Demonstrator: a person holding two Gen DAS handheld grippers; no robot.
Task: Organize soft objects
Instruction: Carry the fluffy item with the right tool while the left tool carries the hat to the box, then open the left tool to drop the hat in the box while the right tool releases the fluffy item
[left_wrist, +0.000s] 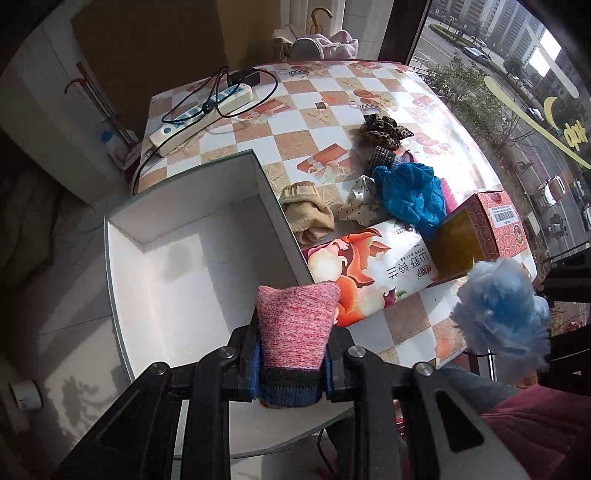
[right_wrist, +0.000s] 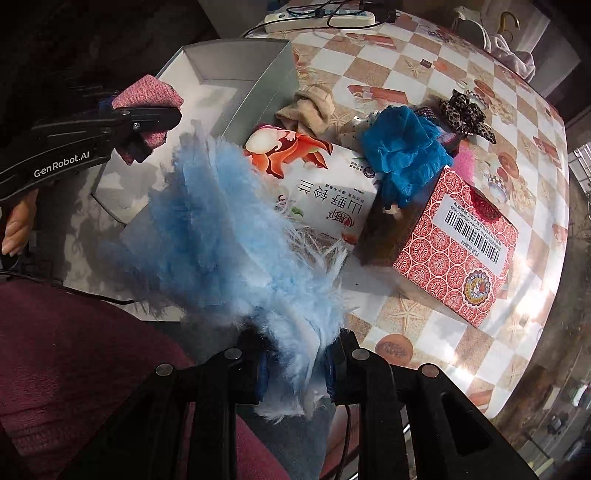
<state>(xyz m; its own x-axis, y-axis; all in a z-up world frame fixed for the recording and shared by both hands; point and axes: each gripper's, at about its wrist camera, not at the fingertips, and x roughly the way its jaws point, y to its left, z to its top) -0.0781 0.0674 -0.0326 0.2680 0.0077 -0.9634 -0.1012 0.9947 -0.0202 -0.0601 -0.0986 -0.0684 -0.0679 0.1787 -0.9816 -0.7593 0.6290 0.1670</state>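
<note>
My left gripper (left_wrist: 291, 354) is shut on a pink knit sock (left_wrist: 295, 325) with a dark blue band, held over the near edge of an open white box (left_wrist: 192, 258). It also shows in the right wrist view (right_wrist: 147, 110). My right gripper (right_wrist: 295, 369) is shut on a fluffy light-blue duster-like piece (right_wrist: 229, 236), also visible in the left wrist view (left_wrist: 502, 314). On the table lie a beige sock (left_wrist: 310, 214), a blue mesh puff (left_wrist: 410, 195), a polka-dot cloth (left_wrist: 358, 203) and a leopard scrunchie (left_wrist: 384, 129).
A flat printed packet (left_wrist: 369, 269) and a red patterned carton (left_wrist: 487, 229) lie beside the white box. A power strip (left_wrist: 199, 114) with cables sits at the far side of the checkered table (left_wrist: 317, 147). A window is on the right.
</note>
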